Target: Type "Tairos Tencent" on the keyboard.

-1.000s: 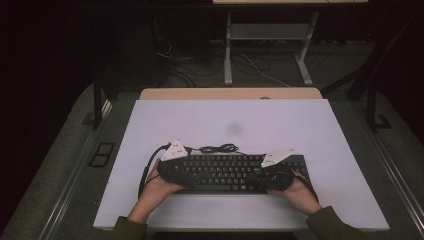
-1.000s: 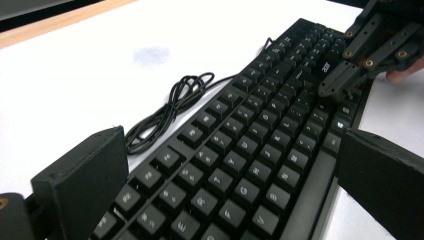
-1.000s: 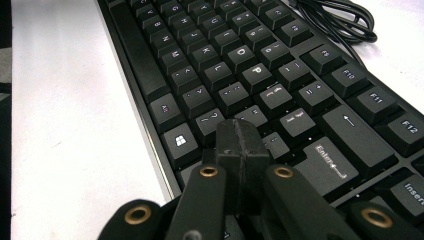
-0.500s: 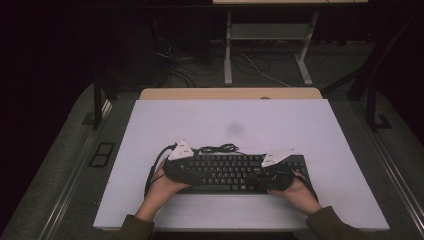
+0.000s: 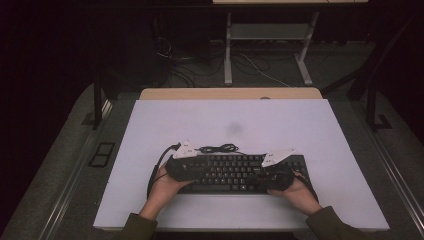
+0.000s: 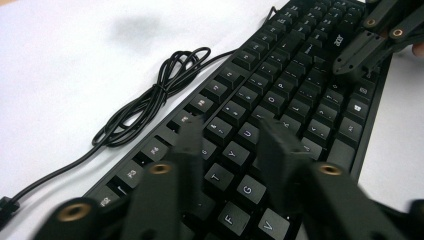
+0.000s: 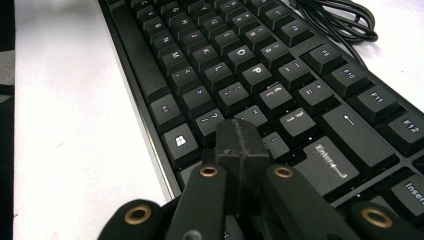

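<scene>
Black keyboard (image 5: 240,172) flat on white table (image 5: 320,130), directly under both my claws. My left claw (image 6: 232,145) over letter keys, jaws apart, nothing between. My right claw (image 7: 242,145) near Enter key, jaws pressed together, empty. Coiled cable (image 6: 150,97) beyond keyboard's far edge.

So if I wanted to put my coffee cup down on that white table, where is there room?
The far half of the white table, beyond the keyboard and its coiled cable, is bare. So are the strips left and right of the keyboard. The near middle is crowded: both hands hold the left gripper and right gripper over the keys.
</scene>
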The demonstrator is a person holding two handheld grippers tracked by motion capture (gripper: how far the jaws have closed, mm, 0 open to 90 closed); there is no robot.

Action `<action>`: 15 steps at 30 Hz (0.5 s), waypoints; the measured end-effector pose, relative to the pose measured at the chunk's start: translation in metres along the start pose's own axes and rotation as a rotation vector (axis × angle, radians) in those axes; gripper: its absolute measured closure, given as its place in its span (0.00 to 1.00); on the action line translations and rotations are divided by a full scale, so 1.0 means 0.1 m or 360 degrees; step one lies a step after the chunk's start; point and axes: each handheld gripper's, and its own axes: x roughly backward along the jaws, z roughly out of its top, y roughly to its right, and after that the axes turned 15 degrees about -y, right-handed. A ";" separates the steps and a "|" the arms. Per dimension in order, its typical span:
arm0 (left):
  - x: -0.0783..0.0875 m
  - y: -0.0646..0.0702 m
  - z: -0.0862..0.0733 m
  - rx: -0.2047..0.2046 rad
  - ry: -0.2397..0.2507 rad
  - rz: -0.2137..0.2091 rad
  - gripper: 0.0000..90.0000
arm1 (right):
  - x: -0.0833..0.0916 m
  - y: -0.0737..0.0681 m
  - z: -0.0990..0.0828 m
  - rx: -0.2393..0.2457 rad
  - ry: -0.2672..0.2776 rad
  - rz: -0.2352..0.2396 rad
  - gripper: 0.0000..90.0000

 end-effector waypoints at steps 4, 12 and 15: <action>-0.02 -0.02 0.01 0.0029 -0.0045 -0.0011 0.93 | 0.00 0.00 0.00 -0.0004 0.0000 0.0005 0.99; -0.07 -0.04 -0.01 0.0047 -0.0098 -0.0024 0.99 | 0.00 0.00 0.00 -0.0005 0.0001 0.0004 0.99; -0.10 -0.05 -0.01 0.0046 -0.0122 -0.0022 0.99 | 0.00 0.00 0.00 -0.0005 0.0001 0.0004 0.99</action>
